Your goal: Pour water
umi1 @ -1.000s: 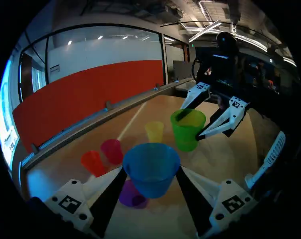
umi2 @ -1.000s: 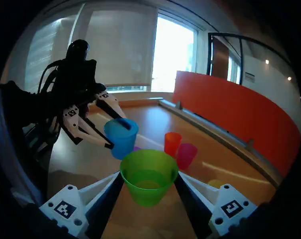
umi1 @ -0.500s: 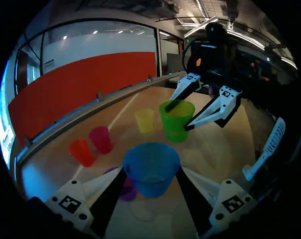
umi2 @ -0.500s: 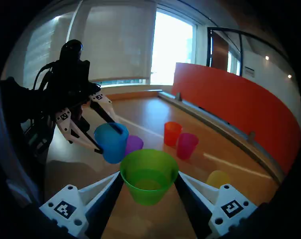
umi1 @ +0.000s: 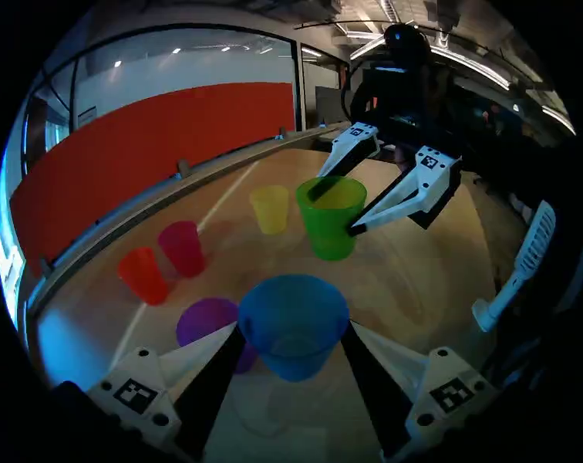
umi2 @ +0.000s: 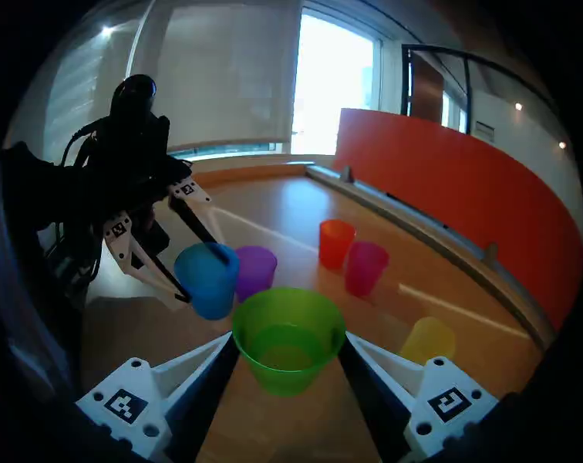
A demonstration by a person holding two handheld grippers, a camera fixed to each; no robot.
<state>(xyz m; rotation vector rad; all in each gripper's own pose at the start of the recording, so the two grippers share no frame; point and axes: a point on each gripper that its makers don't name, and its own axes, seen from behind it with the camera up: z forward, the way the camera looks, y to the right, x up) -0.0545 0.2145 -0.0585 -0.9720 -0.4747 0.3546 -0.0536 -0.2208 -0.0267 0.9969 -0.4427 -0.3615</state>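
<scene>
Left gripper [umi1: 293, 330]: near; held cup [umi1: 293, 309] between its fingers.
Right gripper [umi1: 331, 210]: far; second held cup [umi1: 328, 231] between its fingers.
Nearest table cup [umi1: 203, 320]: just left of held cup.
Leftmost cup [umi1: 143, 274]: on table [umi1: 422, 270]; neighbour cup [umi1: 182, 247] just right, farther.
Farthest table cup [umi1: 270, 210]: just left of second held cup.

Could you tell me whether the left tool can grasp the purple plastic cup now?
Probably not: the left tool is shut on the blue plastic cup, though the purple plastic cup stands close beside it.
</scene>
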